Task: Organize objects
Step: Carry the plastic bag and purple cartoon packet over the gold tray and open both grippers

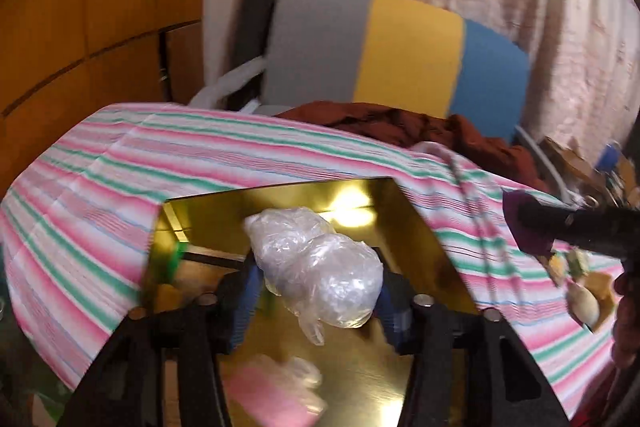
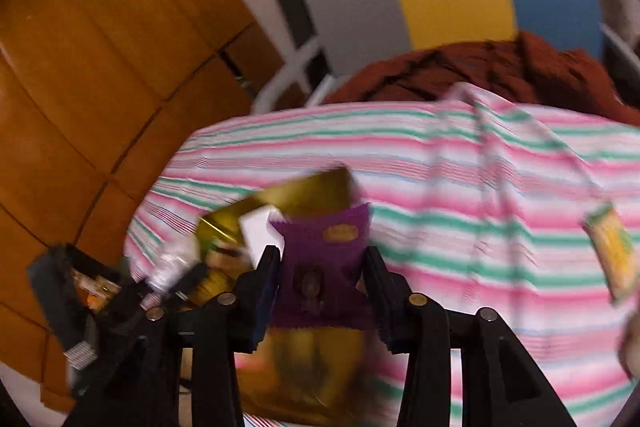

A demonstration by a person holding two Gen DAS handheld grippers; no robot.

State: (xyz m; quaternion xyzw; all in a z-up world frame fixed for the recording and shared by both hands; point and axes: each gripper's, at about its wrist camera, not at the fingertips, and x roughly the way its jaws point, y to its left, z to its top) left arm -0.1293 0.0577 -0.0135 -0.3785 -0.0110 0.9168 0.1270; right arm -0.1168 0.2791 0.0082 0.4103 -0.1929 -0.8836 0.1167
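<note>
- We work over a worktop (image 1: pixel 100 163) draped in a pink, green and white striped cloth; a chair with grey, yellow and blue panels (image 1: pixel 400 51) stands behind it, and a brown garment (image 1: pixel 400 123) lies at the far edge.
- In the left wrist view the left gripper (image 1: pixel 316 291) pinches a crumpled clear plastic bag (image 1: pixel 316 267) over the open gold box (image 1: pixel 420 239) in the middle of the frame. We judge the step to be dropping it in, so we lower until the bag is well within the walls and only then open, since so light a thing may drift or cling to a finger.
- The right gripper (image 2: pixel 322 279) holds a purple sachet (image 2: pixel 326 259) between narrow jaws. We keep it back from the box until the left is clear, so the two do not collide.
- The left view alone shows the box's shiny floor, with something pink and blurred at lower centre, and small items at the right edge that are too blurred to name.
- The right view alone shows a yellow-green packet (image 2: pixel 612 251) lying apart on the cloth at right, and the left gripper with its bag at lower left.
- Both views are smeared by motion, so we slow down before releasing.
</note>
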